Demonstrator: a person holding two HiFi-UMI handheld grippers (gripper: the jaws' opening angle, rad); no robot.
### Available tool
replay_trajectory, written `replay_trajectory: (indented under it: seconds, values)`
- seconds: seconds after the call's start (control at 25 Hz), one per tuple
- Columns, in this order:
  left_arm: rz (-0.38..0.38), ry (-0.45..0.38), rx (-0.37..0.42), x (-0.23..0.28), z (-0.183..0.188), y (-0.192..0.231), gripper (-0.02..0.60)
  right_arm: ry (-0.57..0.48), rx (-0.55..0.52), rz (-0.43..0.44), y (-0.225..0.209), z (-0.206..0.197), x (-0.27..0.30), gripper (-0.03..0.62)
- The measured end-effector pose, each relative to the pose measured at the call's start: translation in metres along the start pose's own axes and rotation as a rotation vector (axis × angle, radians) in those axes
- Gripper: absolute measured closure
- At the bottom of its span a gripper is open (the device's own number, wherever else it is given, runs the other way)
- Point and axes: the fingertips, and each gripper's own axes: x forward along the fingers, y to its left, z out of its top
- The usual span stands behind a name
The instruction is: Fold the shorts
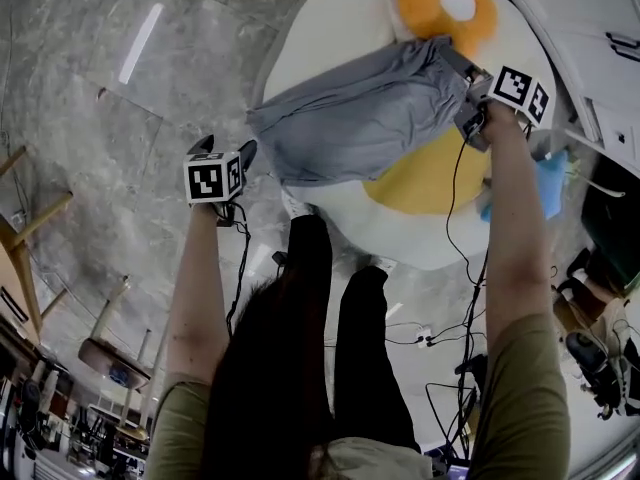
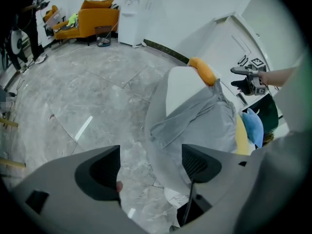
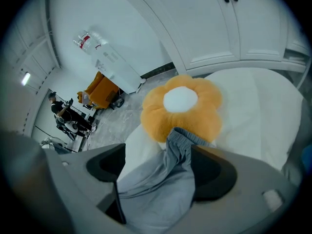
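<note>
Grey shorts (image 1: 365, 118) lie spread across a white rounded cushion (image 1: 330, 28), waistband toward the orange flower pillow (image 1: 445, 3). My right gripper (image 1: 468, 96) is at the waistband end. In the right gripper view its jaws stand wide apart, and the grey fabric (image 3: 156, 189) lies loosely between them without being pinched. My left gripper (image 1: 228, 148) hovers over the marble floor, just left of the shorts' leg end. Its jaws (image 2: 151, 160) are open with only floor between them. In the left gripper view the shorts (image 2: 204, 121) lie ahead to the right, and the right gripper (image 2: 248, 79) shows beyond them.
A yellow cushion (image 1: 425, 183) pokes out under the shorts, and a blue soft item (image 1: 550, 183) lies to its right. The person's black-trousered legs (image 1: 300, 298) stand against the white cushion. Cables (image 1: 440, 338) trail on the floor. White cabinets (image 3: 234, 28) stand behind, with an orange sofa (image 2: 90, 18) far off.
</note>
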Motion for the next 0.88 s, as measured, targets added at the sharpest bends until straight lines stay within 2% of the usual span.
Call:
replay_trajectory:
  seconds: [0.16,0.32,0.44,0.6,0.72,0.88]
  values:
    - [-0.025,-0.033,0.017,-0.047,-0.019,-0.017,0.202,-0.033,0.041,-0.016,0.003,-0.024,-0.040,0.183]
    - [-0.039,-0.040,0.054,-0.085,-0.051,-0.043,0.201,-0.038,0.074,-0.053,-0.016,-0.064,-0.086,0.183]
    - [-0.036,-0.044,0.150,-0.108,-0.069,-0.062,0.202,-0.058,0.101,-0.057,-0.025,-0.095,-0.118,0.183]
    - [-0.028,-0.067,0.288,-0.130,-0.073,-0.074,0.202,-0.074,0.083,-0.033,-0.018,-0.140,-0.151,0.183]
    - [-0.020,-0.081,0.346,-0.144,-0.066,-0.067,0.202,-0.056,0.074,-0.024,-0.009,-0.184,-0.163,0.183]
    - [-0.016,-0.065,0.449,-0.154,-0.047,-0.054,0.202,-0.060,0.122,-0.048,0.004,-0.243,-0.166,0.183]
